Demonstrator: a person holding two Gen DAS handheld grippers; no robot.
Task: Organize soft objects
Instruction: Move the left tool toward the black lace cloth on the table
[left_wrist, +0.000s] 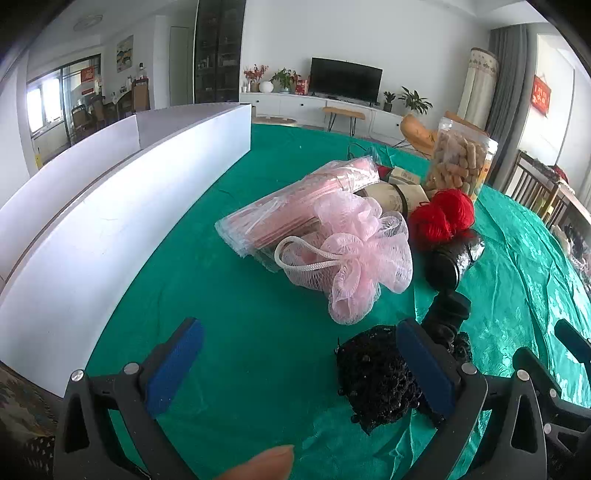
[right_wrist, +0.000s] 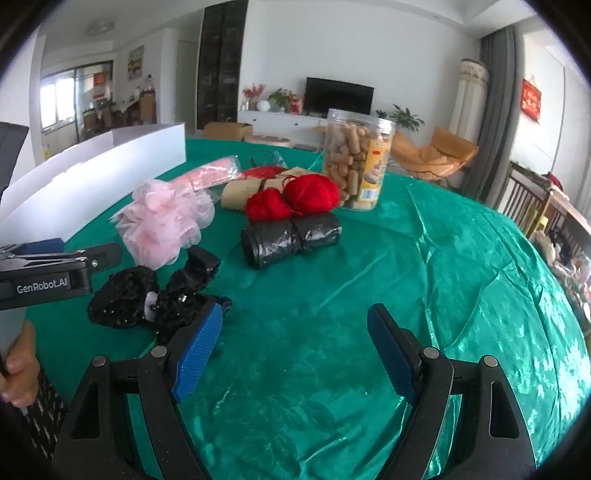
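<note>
My left gripper (left_wrist: 306, 350) stands wide open low over the green cloth. A black lace bundle (left_wrist: 376, 380) lies between its fingers, close against the right pad (left_wrist: 424, 365), and is not pinched. Ahead lie a pink mesh bath pouf (left_wrist: 354, 254) and a clear bag of pink items (left_wrist: 295, 206). Red yarn balls (left_wrist: 443, 214) sit above black bag rolls (left_wrist: 450, 262). My right gripper (right_wrist: 295, 350) is open over bare cloth with nothing between its fingers. The black lace bundle (right_wrist: 140, 299) lies to its left, the pouf (right_wrist: 166, 221) beyond it.
A long white box (left_wrist: 110, 203) runs along the table's left side. A clear jar of snacks (right_wrist: 358, 162) stands behind the yarn (right_wrist: 295, 199), with brown paper packets (right_wrist: 243, 188) beside it. Wrinkled green tablecloth (right_wrist: 443, 277) spreads to the right. Wooden chairs stand past the right edge.
</note>
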